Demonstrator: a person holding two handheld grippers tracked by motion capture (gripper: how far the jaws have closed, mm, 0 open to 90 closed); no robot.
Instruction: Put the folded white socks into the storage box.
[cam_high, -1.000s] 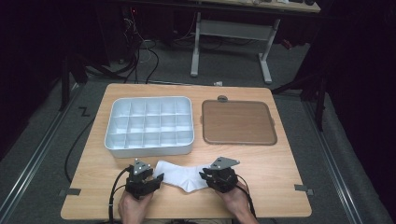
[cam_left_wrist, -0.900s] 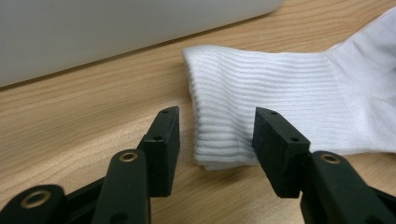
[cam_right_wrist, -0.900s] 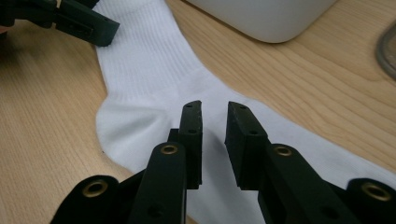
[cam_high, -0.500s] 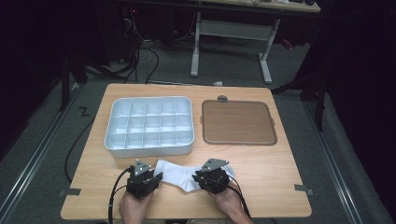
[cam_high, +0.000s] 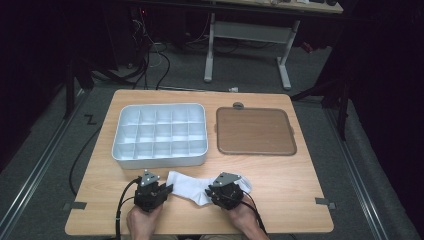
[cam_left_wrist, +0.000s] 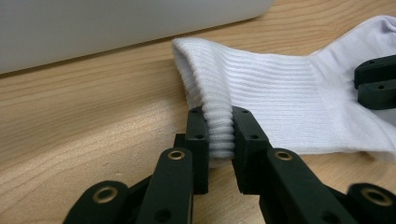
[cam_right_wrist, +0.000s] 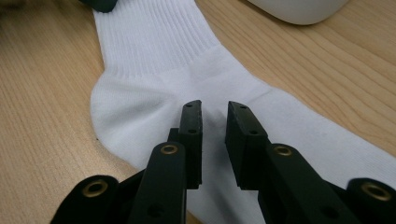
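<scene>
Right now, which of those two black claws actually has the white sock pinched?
The left gripper: its fingers squeeze the white ribbed sock cuff. The right gripper hovers above the sock's middle, gap empty.

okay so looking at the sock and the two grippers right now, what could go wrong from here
The left gripper has just been closing and pinches only the edge of the white sock's ribbed cuff, so the fabric might slip out if pulled. The right gripper sits over the foot with a gap between its jaws; lifting now could leave that end dragging on the table.

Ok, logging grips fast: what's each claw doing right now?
Left claw: just closed on the sock cuff.
Right claw: over the sock's middle, pinch unclear.
</scene>
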